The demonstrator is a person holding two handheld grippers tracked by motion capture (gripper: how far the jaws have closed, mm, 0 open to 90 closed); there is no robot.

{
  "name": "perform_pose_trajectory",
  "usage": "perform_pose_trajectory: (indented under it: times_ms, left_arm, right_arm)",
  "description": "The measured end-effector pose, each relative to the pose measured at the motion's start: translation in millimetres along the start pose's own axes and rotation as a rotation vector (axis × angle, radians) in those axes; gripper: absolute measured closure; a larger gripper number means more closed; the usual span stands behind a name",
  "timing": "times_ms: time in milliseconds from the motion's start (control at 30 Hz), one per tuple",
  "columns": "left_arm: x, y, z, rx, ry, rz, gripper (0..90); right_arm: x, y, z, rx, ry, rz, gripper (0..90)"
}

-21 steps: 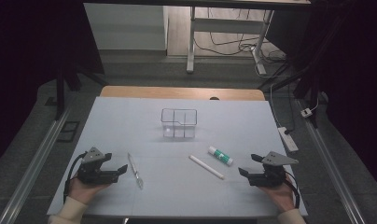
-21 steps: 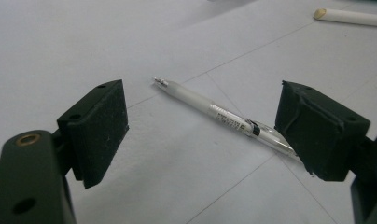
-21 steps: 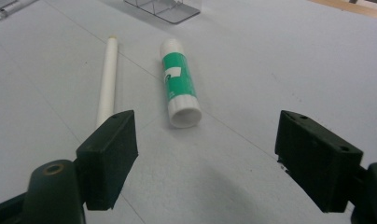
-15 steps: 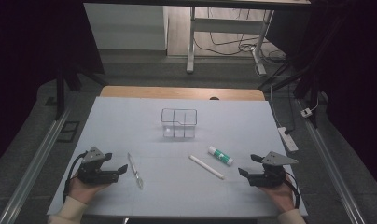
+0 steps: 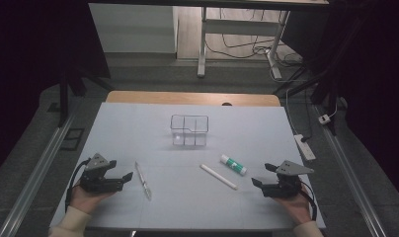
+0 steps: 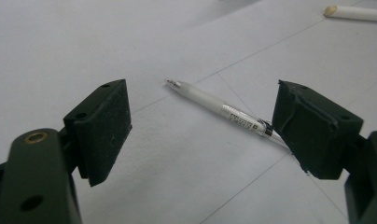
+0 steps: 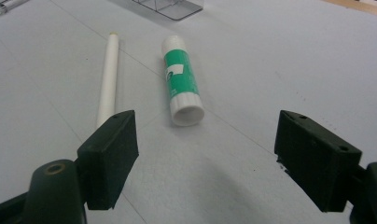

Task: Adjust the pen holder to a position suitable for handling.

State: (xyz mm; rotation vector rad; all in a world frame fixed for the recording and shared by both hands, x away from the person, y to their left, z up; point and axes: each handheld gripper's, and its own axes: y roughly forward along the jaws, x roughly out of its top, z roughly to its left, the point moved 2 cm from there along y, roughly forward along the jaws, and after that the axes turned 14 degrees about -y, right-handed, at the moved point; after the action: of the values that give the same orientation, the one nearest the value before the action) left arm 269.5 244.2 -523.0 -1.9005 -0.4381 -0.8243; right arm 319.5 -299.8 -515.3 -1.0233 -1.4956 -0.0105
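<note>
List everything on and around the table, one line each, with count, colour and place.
pen: 1, clear and white, lying on the near left of the table, just ahead of the left gripper.
white stick: 1, white, lying near the table's middle, slightly right.
glue stick: 1, green and white, lying beside the white stick, on its right.
clear organiser box: 1, transparent with compartments, table centre, farther back.
table: 1, pale grey top with a wooden far edge.
power strip: 1, white, on the floor off the right edge.
left gripper: 1, black, open, near left, resting on the table.
right gripper: 1, black, open, near right.
hands: 2, at the near edge, each holding a gripper.
</note>
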Motion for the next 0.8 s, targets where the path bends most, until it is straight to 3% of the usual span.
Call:
perform_pose_trajectory:
  times_ms: [233,600,800]
  left_arm:
    - [3.9,1.5,-1.7,0.004,0.029,0.014,20.9]
    - [9.6,4.9,-1.8,-0.001,0.039,0.040,21.4]
    - [12.9,7.1,-5.2,0.002,0.098,0.068,22.1]
  right_arm:
    - [-0.2,0.9,0.4,0.000,-0.003,-0.002,20.9]
    - [-0.1,1.3,1.1,-0.003,-0.007,0.002,20.9]
    - [-0.1,1.4,0.9,0.005,-0.007,0.002,20.9]
